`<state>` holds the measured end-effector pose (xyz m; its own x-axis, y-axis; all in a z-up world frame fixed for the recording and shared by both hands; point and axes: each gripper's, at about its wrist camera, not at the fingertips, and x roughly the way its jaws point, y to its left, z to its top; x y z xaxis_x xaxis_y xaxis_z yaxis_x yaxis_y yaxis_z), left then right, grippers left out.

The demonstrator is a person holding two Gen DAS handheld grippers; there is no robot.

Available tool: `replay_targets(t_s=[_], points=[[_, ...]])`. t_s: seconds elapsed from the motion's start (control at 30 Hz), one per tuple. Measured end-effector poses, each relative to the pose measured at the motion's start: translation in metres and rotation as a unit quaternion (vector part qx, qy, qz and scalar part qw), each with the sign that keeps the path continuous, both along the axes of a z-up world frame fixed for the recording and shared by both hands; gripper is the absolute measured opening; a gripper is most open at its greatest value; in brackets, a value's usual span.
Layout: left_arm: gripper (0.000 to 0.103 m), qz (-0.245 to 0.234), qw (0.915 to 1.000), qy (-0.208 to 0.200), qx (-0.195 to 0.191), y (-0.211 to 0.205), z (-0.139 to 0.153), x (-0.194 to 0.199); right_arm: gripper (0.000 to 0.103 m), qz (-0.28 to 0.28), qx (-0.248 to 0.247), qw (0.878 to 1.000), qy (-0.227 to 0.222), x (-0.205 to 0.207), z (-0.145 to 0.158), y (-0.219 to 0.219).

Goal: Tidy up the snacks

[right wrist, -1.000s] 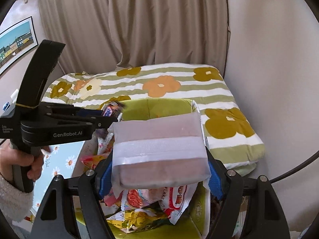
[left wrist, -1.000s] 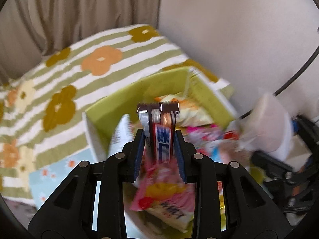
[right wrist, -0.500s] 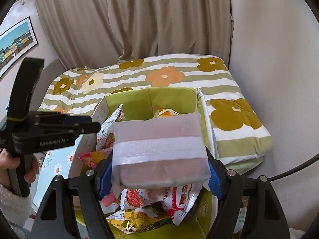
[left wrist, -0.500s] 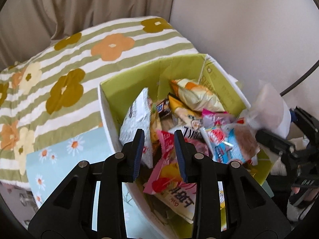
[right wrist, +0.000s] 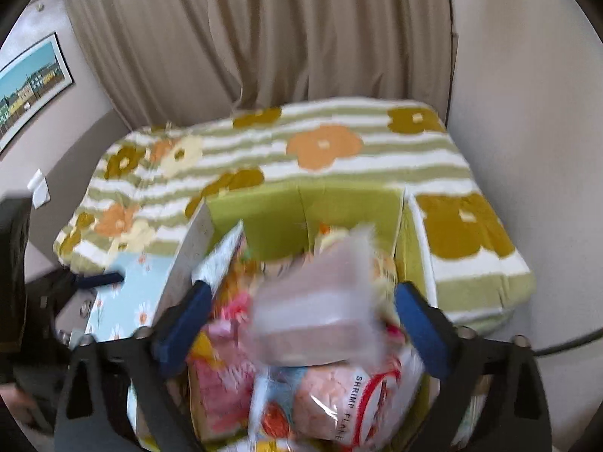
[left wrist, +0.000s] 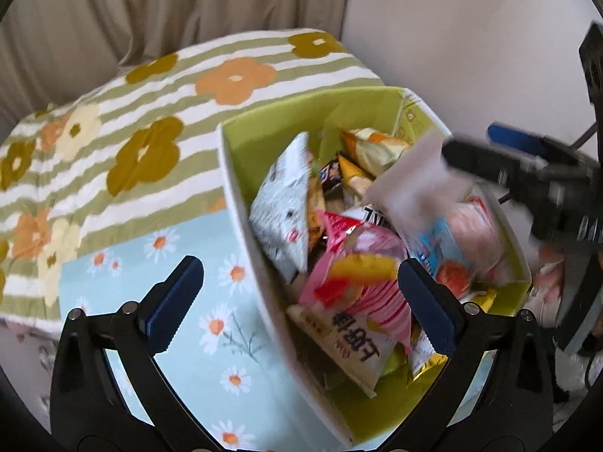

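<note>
A lime-green box (left wrist: 286,113) full of snack packets stands on the flowered blanket; it also shows in the right wrist view (right wrist: 301,211). My left gripper (left wrist: 297,297) is open and empty above the box's near wall. My right gripper (right wrist: 305,320) is open over the box. A clear-wrapped pink wafer pack (right wrist: 320,312) is blurred between its jaws, loose and tilted, above a shrimp flakes bag (right wrist: 339,388). The pack also shows in the left wrist view (left wrist: 418,184). A white packet (left wrist: 282,214) leans on the left wall.
A striped green blanket with flowers (right wrist: 339,147) lies behind the box. A light blue daisy cloth (left wrist: 181,320) lies left of it. A beige curtain (right wrist: 301,37) hangs behind, a wall at right, a framed picture (right wrist: 30,83) at left.
My left gripper let go of the blue-and-red bar and opened wide. My right gripper opened and the wafer pack dropped free toward the box.
</note>
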<state>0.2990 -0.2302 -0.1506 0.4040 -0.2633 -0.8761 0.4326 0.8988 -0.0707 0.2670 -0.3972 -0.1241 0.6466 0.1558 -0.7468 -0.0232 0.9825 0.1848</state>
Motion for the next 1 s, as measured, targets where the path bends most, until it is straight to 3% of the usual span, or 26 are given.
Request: replay_targets(t_s=[0.27, 0.4, 0.53, 0.63, 0.77, 1.0], points=[[0.103, 0.067, 0.9976, -0.005, -0.015, 0.035, 0.002, -0.026, 0.102, -0.010, -0.020, 1.000, 0.016, -0.011, -0.007, -0.001], [0.103, 0.091, 0.9950, -0.024, -0.032, 0.057, 0.019, -0.042, 0.102, -0.008, -0.029, 1.000, 0.004, -0.021, 0.005, 0.008], [0.103, 0.116, 0.9899, -0.064, -0.050, 0.082, 0.052, -0.062, 0.102, -0.006, -0.048, 0.998, -0.026, -0.040, 0.035, 0.023], [0.103, 0.134, 0.9818, -0.113, -0.072, 0.109, 0.086, -0.084, 0.102, -0.010, -0.058, 0.996, -0.061, -0.063, 0.066, 0.038], [0.103, 0.145, 0.9709, -0.178, -0.069, 0.137, 0.123, -0.122, 0.102, -0.022, -0.065, 0.991, -0.113, -0.107, 0.106, 0.065], [0.103, 0.162, 0.9553, -0.238, -0.066, 0.184, 0.153, -0.194, 0.102, -0.032, -0.070, 0.986, -0.149, -0.180, 0.131, 0.112]])
